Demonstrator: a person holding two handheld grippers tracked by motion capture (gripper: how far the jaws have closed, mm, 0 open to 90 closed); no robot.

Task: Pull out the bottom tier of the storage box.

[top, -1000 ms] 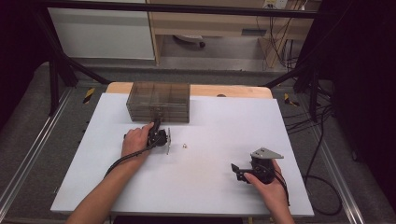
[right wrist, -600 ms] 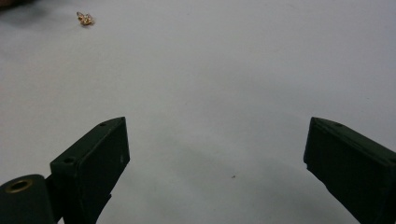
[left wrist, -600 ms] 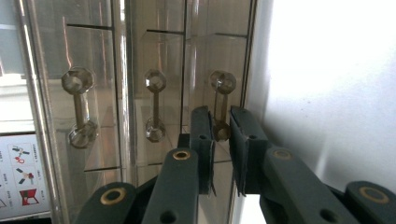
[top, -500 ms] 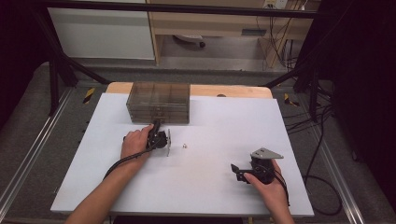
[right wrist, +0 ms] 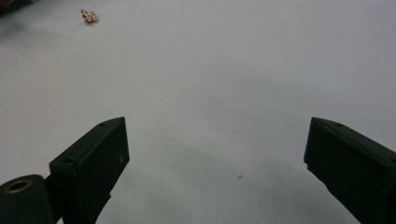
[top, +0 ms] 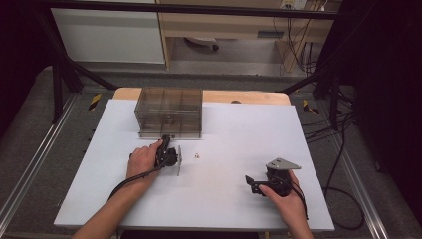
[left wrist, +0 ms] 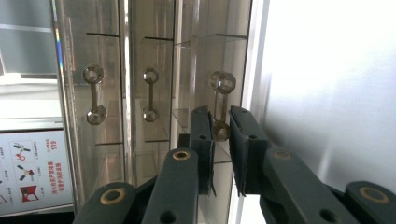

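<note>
A smoky clear drawer box [top: 170, 112] stands at the back of the white table [top: 234, 124]. My left gripper [top: 164, 143] is turned on its side and points at the box's front. In the left gripper view its jaws [left wrist: 221, 119] are nearly together around the end knob of a drawer handle [left wrist: 218, 103], on the drawer closest to the table top. Two more handles [left wrist: 150, 94] run alongside it. My right gripper [top: 252, 183] rests at the front right, held open over bare table [right wrist: 217, 149]. A tiny gold piece [top: 197, 155] [right wrist: 88, 16] lies between the two grippers.
A wooden strip [top: 249, 97] borders the table's far edge. Black frame legs [top: 59, 79] and cables [top: 343, 149] stand off both sides. A person's forearms [top: 114, 209] come in from the front edge. A pictogram label [left wrist: 28, 172] shows beside the box in the left gripper view.
</note>
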